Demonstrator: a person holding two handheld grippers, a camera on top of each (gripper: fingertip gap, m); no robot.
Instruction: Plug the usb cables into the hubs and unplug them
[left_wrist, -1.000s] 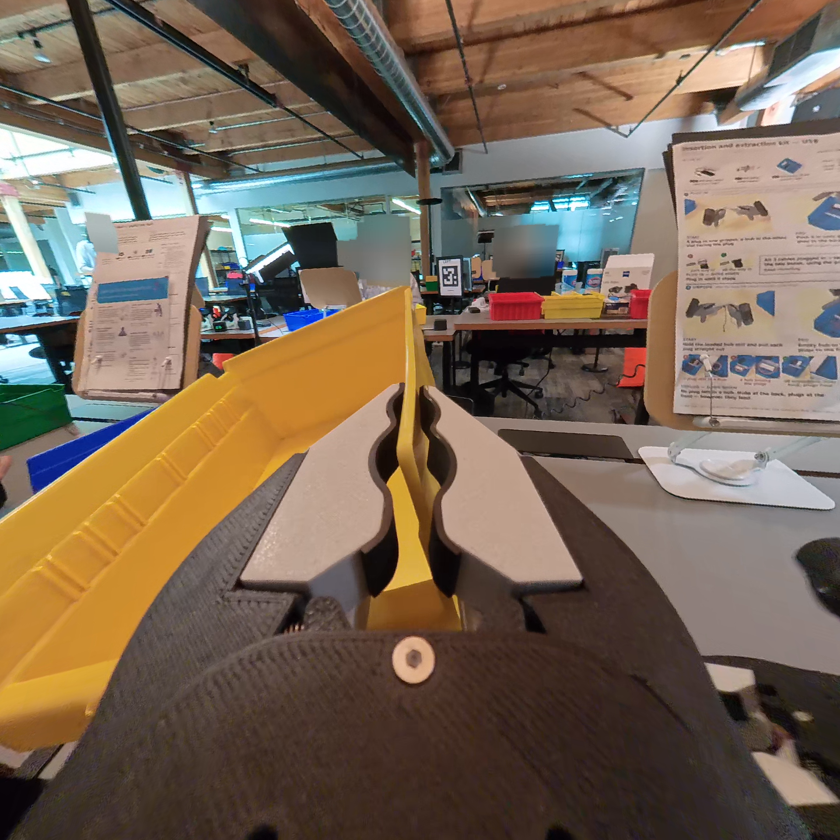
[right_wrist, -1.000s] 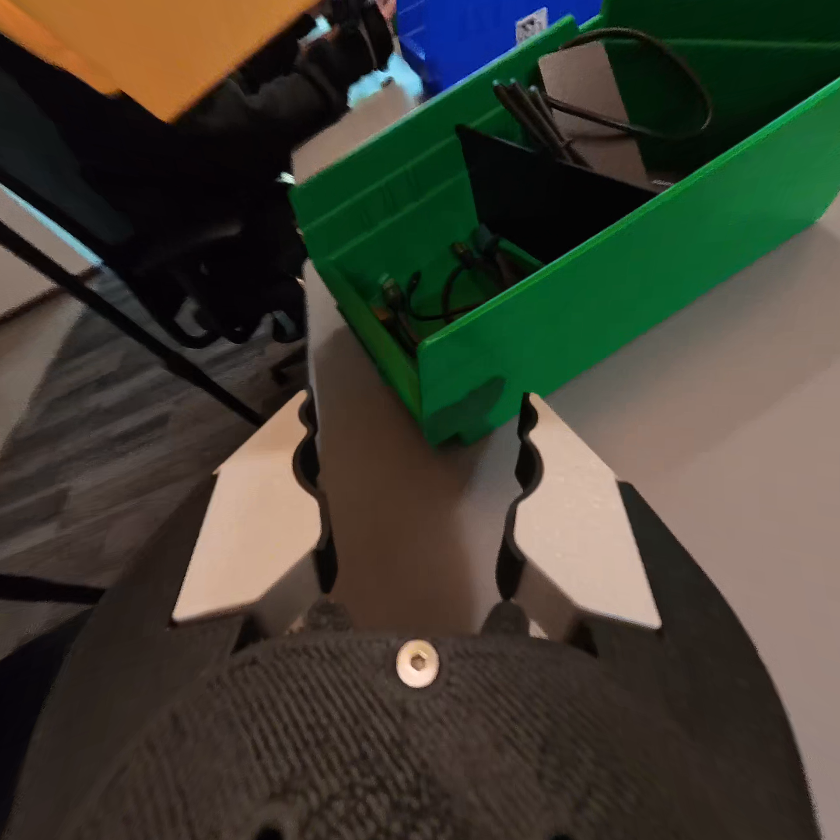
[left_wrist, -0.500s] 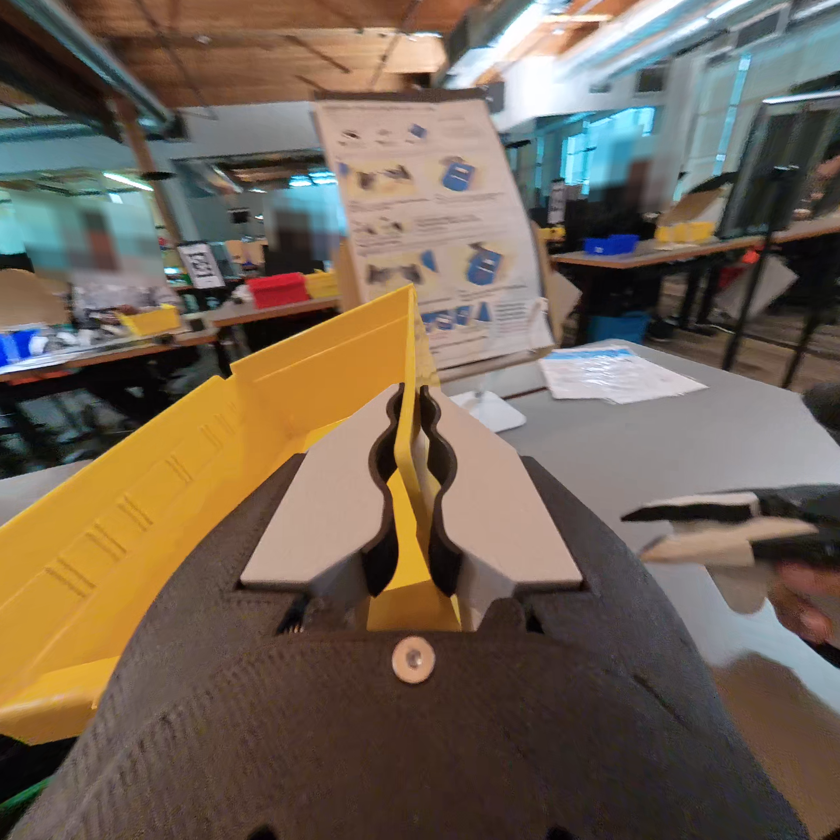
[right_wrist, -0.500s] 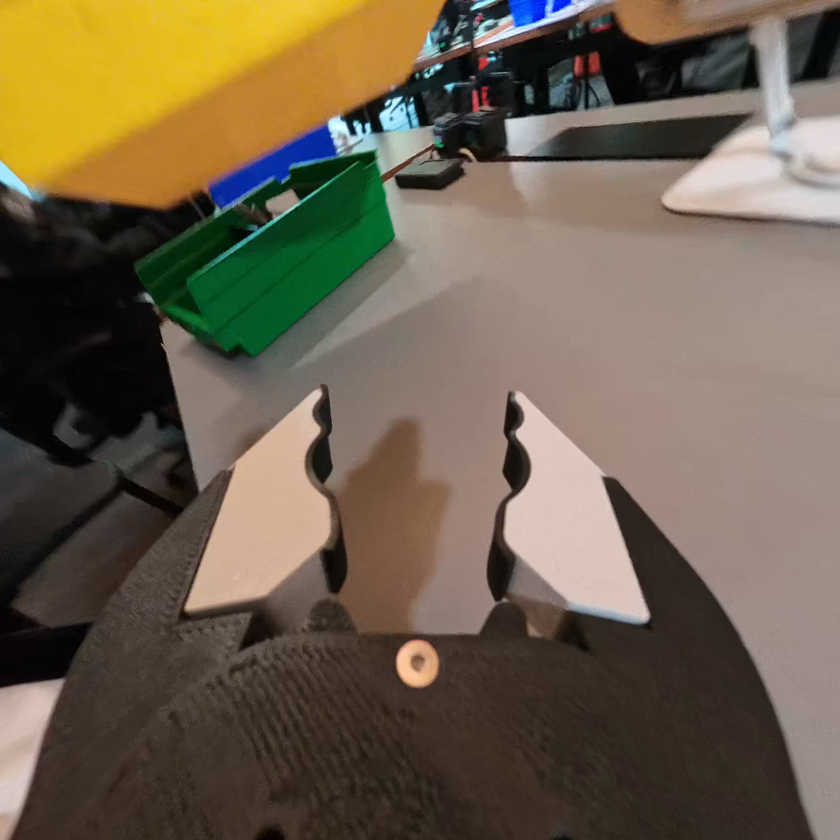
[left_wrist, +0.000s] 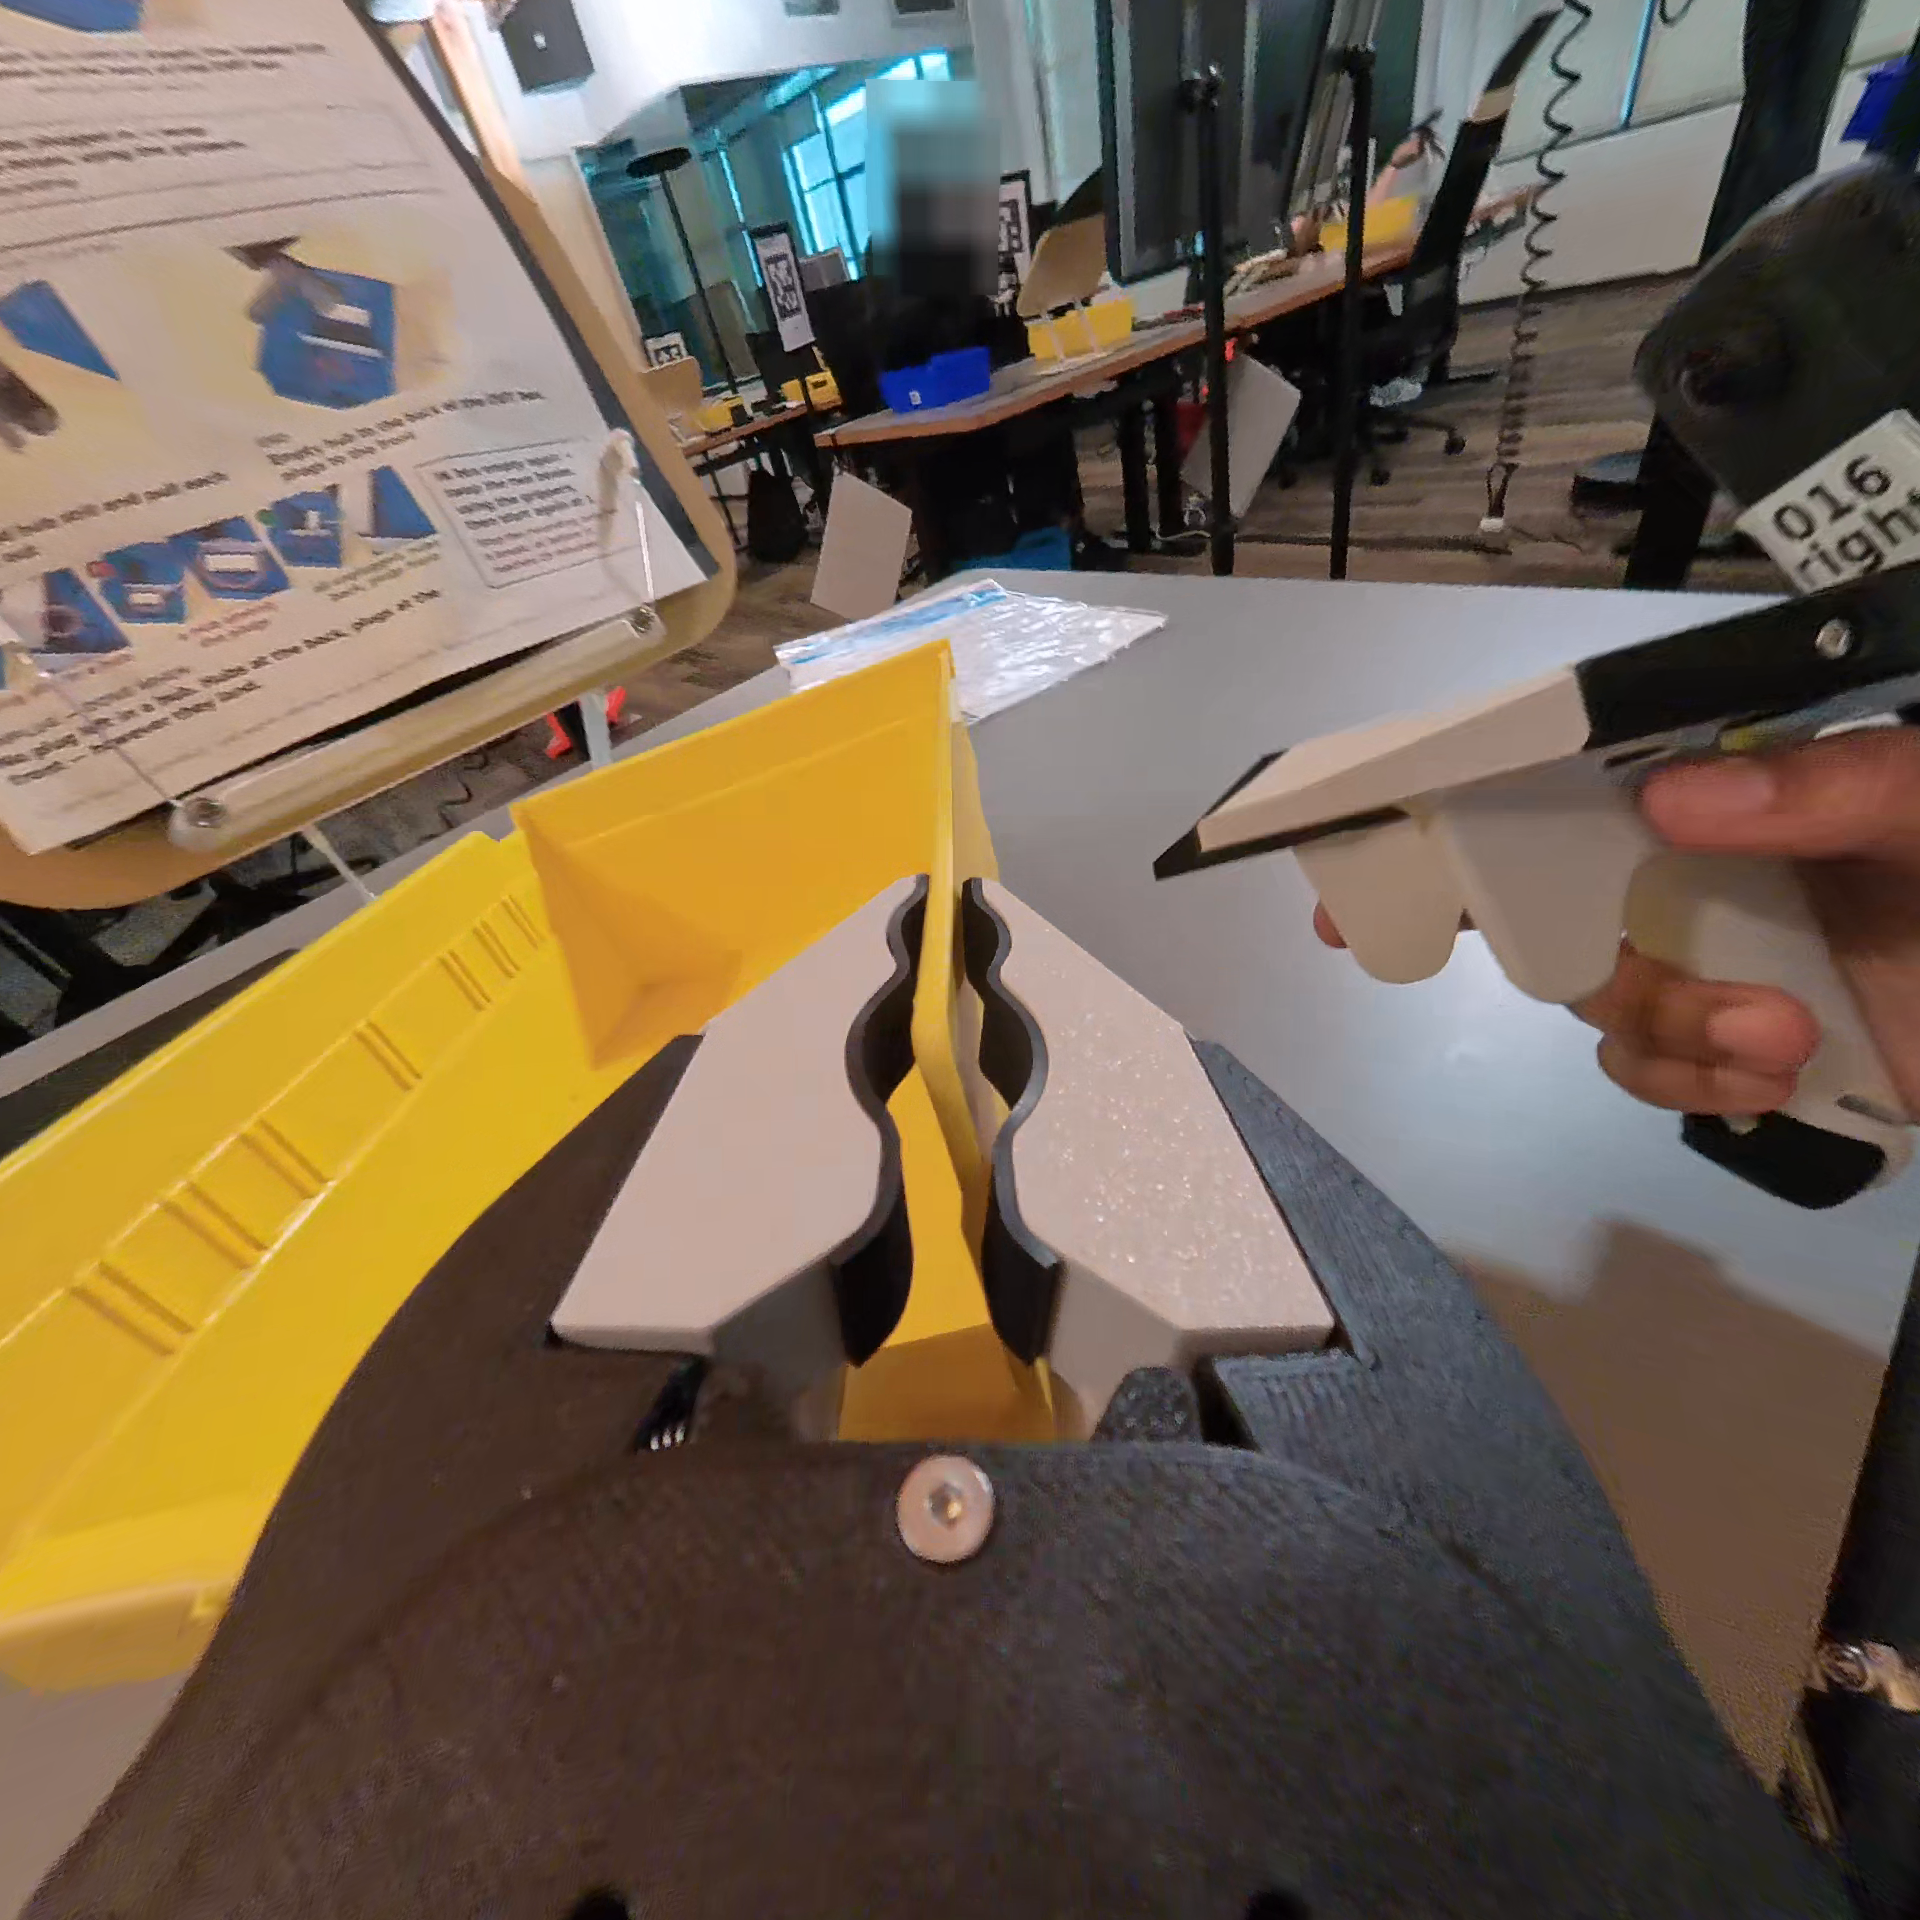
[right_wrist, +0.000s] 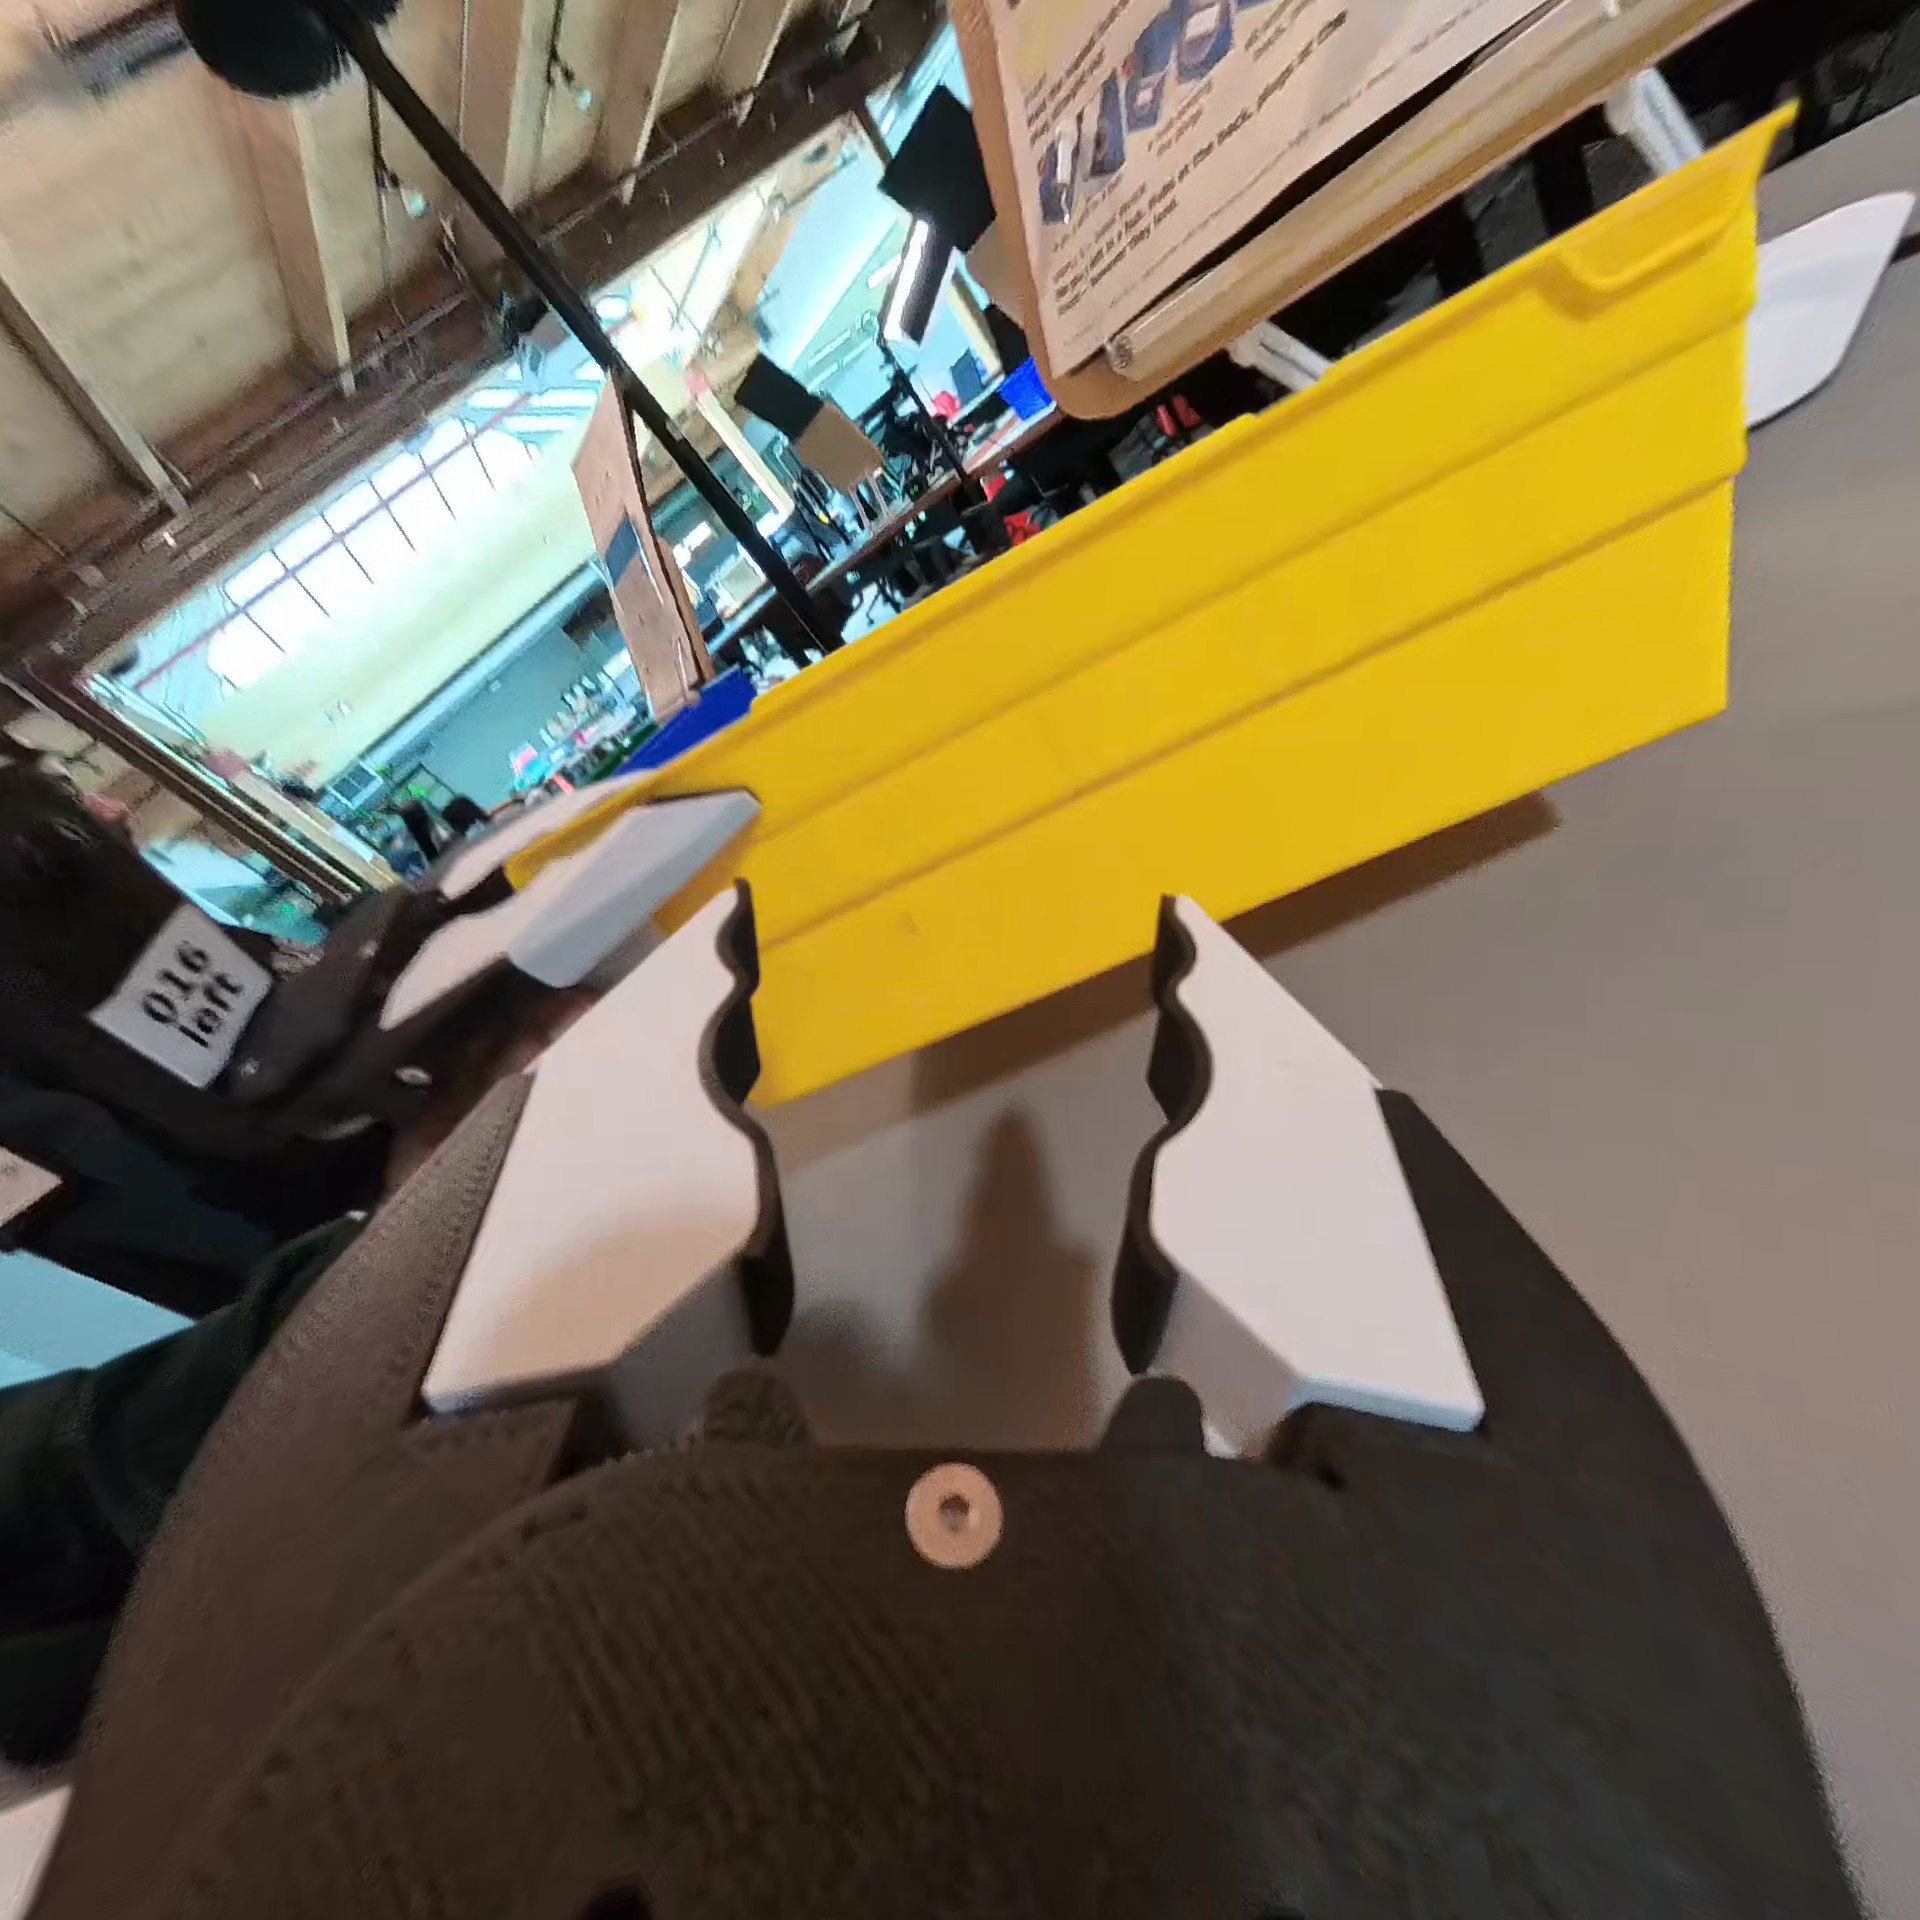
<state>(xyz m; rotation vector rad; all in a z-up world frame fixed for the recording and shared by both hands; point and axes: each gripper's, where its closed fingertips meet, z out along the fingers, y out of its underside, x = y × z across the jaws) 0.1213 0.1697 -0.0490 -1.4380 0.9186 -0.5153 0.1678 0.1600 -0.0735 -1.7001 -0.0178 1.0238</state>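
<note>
Above the grey table (left_wrist: 1351, 665), the yellow bin (right_wrist: 1299, 644) hangs tilted, its long axis running away from the left gripper (left_wrist: 943, 904), whose fingers are clamped on the bin's side wall. Beside it, the right gripper (right_wrist: 956, 904), held in a hand (left_wrist: 1756, 956), points at the bin's outer side with jaws wide apart and empty. An instruction board (left_wrist: 260, 416) stands just behind the bin.
</note>
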